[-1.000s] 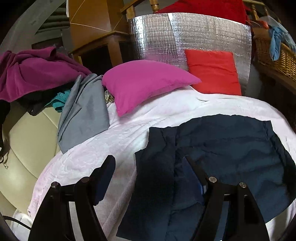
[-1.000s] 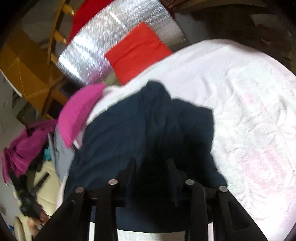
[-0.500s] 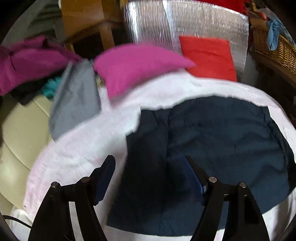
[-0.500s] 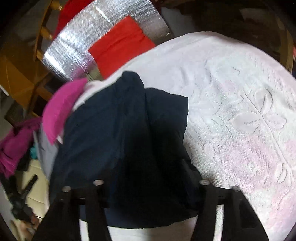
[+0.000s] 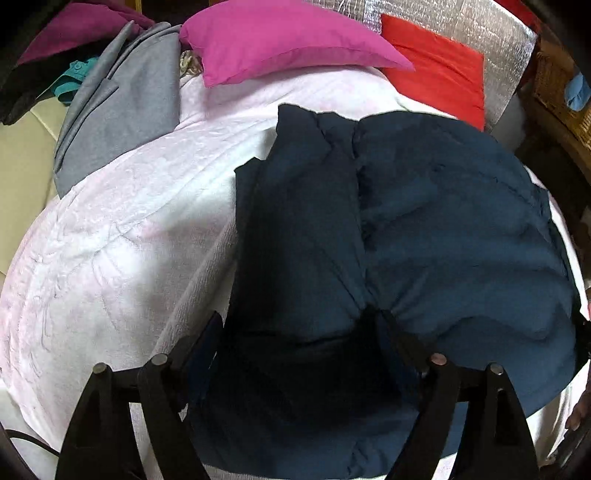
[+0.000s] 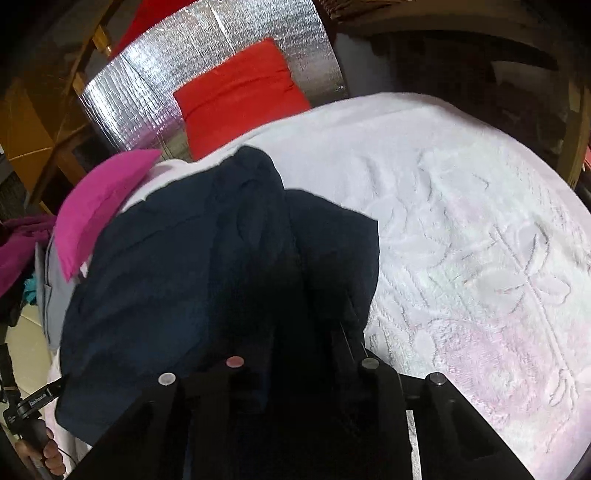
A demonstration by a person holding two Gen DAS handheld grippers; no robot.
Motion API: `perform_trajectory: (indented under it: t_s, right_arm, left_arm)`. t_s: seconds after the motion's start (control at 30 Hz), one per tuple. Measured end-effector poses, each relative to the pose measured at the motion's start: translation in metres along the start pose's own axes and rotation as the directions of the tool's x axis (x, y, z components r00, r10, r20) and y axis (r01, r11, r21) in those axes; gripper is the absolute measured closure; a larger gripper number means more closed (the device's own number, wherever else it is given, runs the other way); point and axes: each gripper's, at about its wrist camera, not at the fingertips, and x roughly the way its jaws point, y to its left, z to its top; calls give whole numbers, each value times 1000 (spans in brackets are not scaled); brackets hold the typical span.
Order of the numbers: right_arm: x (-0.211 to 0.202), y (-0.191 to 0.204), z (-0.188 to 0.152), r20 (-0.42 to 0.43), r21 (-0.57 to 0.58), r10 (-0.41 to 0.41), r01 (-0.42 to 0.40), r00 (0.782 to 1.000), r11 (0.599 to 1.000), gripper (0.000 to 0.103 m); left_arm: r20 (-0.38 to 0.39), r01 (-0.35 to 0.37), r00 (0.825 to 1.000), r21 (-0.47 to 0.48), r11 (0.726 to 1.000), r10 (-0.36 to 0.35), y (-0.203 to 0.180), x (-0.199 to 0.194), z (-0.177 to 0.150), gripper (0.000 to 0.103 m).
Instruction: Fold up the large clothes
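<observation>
Left wrist view shows the left gripper [image 5: 295,332] with its two black fingers [image 5: 201,343] spread wide, released, hanging low over the navy garment [image 5: 443,229]; dark cloth fills the gap between them, and whether the tips touch it cannot be told. The garment lies spread on the white bedspread [image 5: 110,240], a vertical seam or fold running up its middle, its left part darker and partly doubled over, its right part broad and rumpled. Beyond its far edge a magenta pillow [image 5: 280,40] and a red cushion [image 5: 439,70] rest at the head of the bed, the cushion against a silver quilted panel [image 5: 495,44]. At the left edge a grey garment [image 5: 122,99] drapes over the bedspread's side, beside a heap of maroon cloth [image 5: 74,26].

Right wrist view shows the right gripper [image 6: 299,354] down among the navy garment [image 6: 166,277]; its fingers are lost in the dark folds, and whether they are clenched on the cloth or released cannot be told. The cloth bunches up just ahead of the gripper into a ridge. To the right stretches the bedspread [image 6: 480,240], embossed with leaf patterns and faintly pink. Farther off sit the magenta pillow [image 6: 99,199], the red cushion [image 6: 240,96] and the silver panel [image 6: 155,88].
</observation>
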Motion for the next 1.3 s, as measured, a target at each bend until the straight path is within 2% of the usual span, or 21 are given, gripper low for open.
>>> perform_trajectory:
  t_s: [0.1, 0.17, 0.2, 0.23, 0.3, 0.37, 0.47, 0.53, 0.97, 1.3]
  right_arm:
    - [-13, -5, -1, 2, 39, 24, -24, 1000, 999, 71]
    - [-27, -8, -3, 6, 59, 39, -39, 999, 997, 61]
    - [-38, -8, -4, 33, 61, 43, -45, 999, 997, 51]
    - [-47, -7, -5, 63, 56, 43, -47, 997, 997, 47]
    - [-65, -3, -8, 114, 45, 59, -64, 992, 997, 47]
    - [-78, 1, -11, 146, 46, 108, -116, 983, 992, 47]
    - [-83, 19, -18, 145, -10, 162, -162, 976, 987, 47]
    - [-80, 34, -22, 112, -51, 180, -175, 977, 983, 60]
    - [-32, 83, -35, -69, -105, 265, -271, 962, 957, 62]
    - [-3, 89, -35, -125, -86, 270, -282, 955, 956, 61]
  left_arm:
    - [45, -24, 999, 17, 1000, 23, -1, -17, -8, 18]
    - [120, -72, 991, 53, 996, 65, -4, -35, -13, 18]
    - [160, -89, 984, 71, 994, 77, -7, -45, -16, 18]
    - [193, -100, 978, 85, 991, 82, -9, -54, -18, 18]
    - [238, -108, 968, 96, 990, 83, -13, -68, -22, 18]
    - [274, -101, 959, 104, 989, 69, -18, -80, -26, 18]
    - [316, -111, 947, 128, 986, 66, -26, -91, -29, 18]
    - [335, -113, 941, 150, 982, 57, -29, -94, -29, 18]
    - [326, -86, 945, 231, 969, 6, -56, -94, -29, 18]
    - [310, -95, 951, 252, 963, 13, -68, -85, -30, 18]
